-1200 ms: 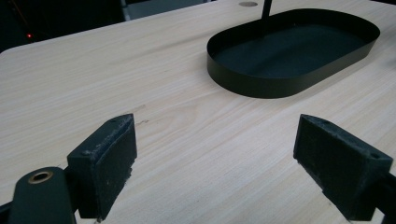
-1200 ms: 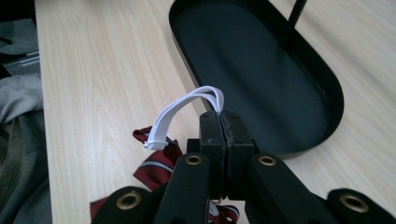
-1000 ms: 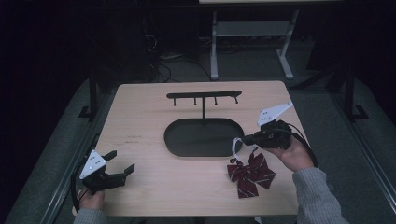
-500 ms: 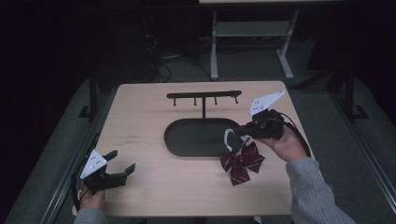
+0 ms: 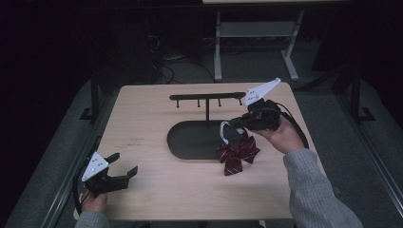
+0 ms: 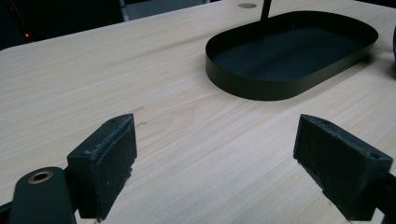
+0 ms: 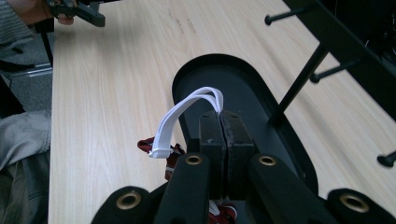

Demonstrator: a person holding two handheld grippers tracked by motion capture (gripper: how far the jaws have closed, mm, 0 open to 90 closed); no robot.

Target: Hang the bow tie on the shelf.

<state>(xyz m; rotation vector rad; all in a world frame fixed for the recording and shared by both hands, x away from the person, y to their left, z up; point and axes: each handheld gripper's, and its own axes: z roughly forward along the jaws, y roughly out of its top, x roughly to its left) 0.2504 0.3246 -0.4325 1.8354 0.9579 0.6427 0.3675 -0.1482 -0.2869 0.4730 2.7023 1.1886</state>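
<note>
Pinching a white elastic strap loop [image 7: 187, 114], right hand-held gripper [image 5: 234, 124] jaws closed; dark red striped bow tie [image 5: 237, 153] hangs below, touching pale wooden desk [image 5: 142, 123] beside black oval metal tray [image 5: 190, 140], long axis crosswise. Left hand-held gripper [image 5: 124, 172] open, near corner.

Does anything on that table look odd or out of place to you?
Not really. The bow tie dangles partly over the tray rim, held by its white strap in the right gripper. The left gripper waits open.

Pale wooden table [image 5: 142, 123] (metal shelving [image 5: 252, 35] behind)
</note>
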